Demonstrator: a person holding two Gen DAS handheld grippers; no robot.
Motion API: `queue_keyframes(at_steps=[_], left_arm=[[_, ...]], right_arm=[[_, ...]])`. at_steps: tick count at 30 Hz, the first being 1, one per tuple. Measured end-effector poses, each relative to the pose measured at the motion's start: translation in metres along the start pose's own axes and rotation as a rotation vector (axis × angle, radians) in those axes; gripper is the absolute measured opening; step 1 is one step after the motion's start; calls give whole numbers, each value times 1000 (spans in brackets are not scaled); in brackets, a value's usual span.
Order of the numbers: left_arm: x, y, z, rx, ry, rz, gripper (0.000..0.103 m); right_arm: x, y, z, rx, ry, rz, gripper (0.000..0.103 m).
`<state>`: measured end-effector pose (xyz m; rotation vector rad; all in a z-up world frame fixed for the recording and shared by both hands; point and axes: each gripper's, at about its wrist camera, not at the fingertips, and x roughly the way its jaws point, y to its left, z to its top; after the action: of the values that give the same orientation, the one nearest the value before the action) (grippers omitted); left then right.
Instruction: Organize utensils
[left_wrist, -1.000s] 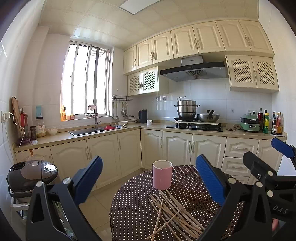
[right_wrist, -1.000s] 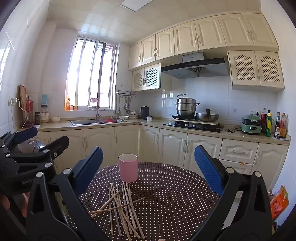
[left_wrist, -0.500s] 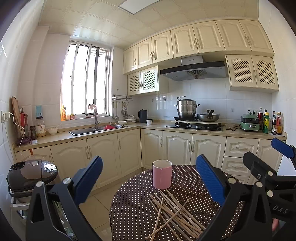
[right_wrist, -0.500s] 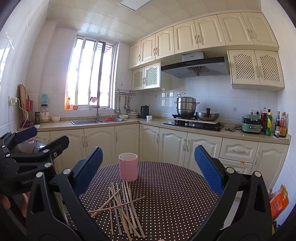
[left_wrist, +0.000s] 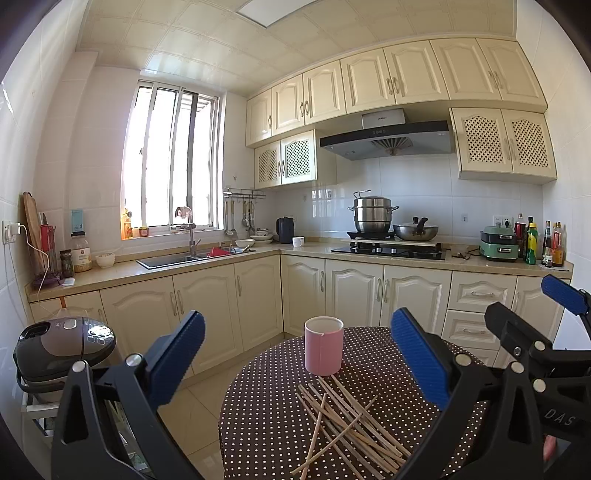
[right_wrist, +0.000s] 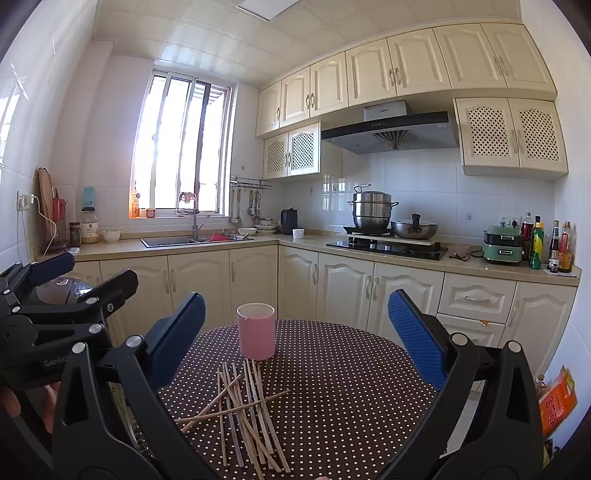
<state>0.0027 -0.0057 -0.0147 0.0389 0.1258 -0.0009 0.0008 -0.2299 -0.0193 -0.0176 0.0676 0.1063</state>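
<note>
Several wooden chopsticks (left_wrist: 347, 428) lie in a loose crossed pile on a round table with a dark polka-dot cloth (left_wrist: 266, 398). A pink cup (left_wrist: 324, 345) stands upright just behind the pile. My left gripper (left_wrist: 297, 358) is open and empty, held above and in front of the pile. In the right wrist view the chopsticks (right_wrist: 245, 410) and the cup (right_wrist: 256, 331) show left of centre on the table (right_wrist: 351, 387). My right gripper (right_wrist: 295, 339) is open and empty above the table. Each gripper shows at the edge of the other's view.
A rice cooker (left_wrist: 62, 347) stands on a low rack left of the table. Cream kitchen cabinets (left_wrist: 351, 291), a sink (left_wrist: 173, 258) and a stove with pots (left_wrist: 388, 236) line the walls behind. An orange packet (right_wrist: 557, 402) lies at the far right.
</note>
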Motion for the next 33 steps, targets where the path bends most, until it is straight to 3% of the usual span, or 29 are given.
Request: queue_keyframes(at_steps=[10, 33], left_arm=[[5, 0, -11, -1, 2, -1, 99], [15, 2, -3, 5, 37, -1, 99]], right_arm=[[-3, 1, 4, 4, 5, 1, 97], [5, 0, 9, 10, 37, 0, 97]])
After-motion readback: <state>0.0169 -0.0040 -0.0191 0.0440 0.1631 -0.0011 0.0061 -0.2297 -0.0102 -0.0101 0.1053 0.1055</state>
